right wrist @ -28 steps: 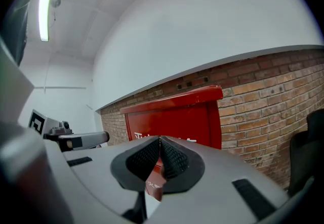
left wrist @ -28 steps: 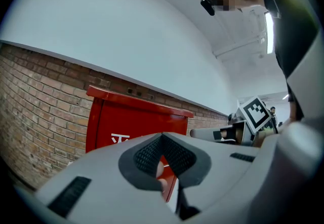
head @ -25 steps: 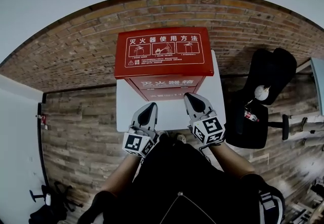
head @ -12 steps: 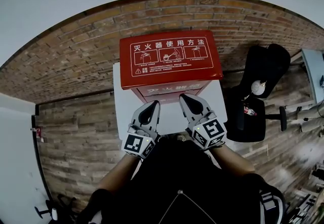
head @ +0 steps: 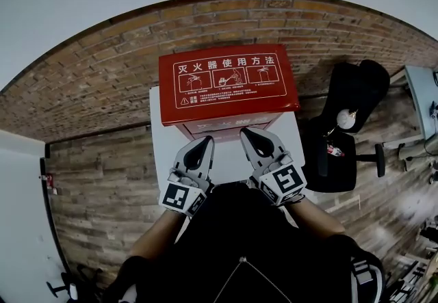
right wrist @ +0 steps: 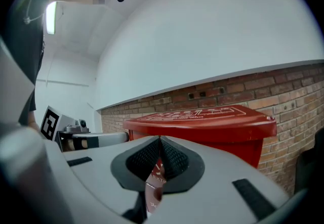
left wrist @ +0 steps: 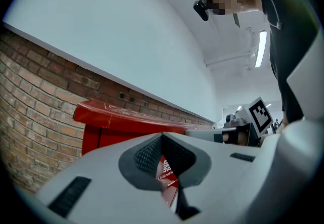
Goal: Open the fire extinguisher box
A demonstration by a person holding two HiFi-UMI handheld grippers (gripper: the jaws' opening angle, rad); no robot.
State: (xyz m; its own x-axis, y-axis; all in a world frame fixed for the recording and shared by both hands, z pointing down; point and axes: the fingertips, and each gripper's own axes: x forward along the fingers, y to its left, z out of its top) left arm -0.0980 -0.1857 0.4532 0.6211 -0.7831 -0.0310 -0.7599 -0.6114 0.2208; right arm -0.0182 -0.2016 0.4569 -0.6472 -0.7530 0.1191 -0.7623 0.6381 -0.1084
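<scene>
Close to me, I hold my left gripper (head: pixel 202 141) and my right gripper (head: pixel 249 134) side by side, a little apart. Both have their jaws pressed together with nothing in them. Their tips point at the red front of the fire extinguisher box (head: pixel 222 124), very near it; I cannot tell if they touch. The box stands on a white base (head: pixel 159 151) above the wooden floor (head: pixel 102 185). Its red lid (head: pixel 226 79) with white pictures is down. Behind it is the brick wall (head: pixel 102 76). A black chair (head: pixel 356 100) is off to my right.
</scene>
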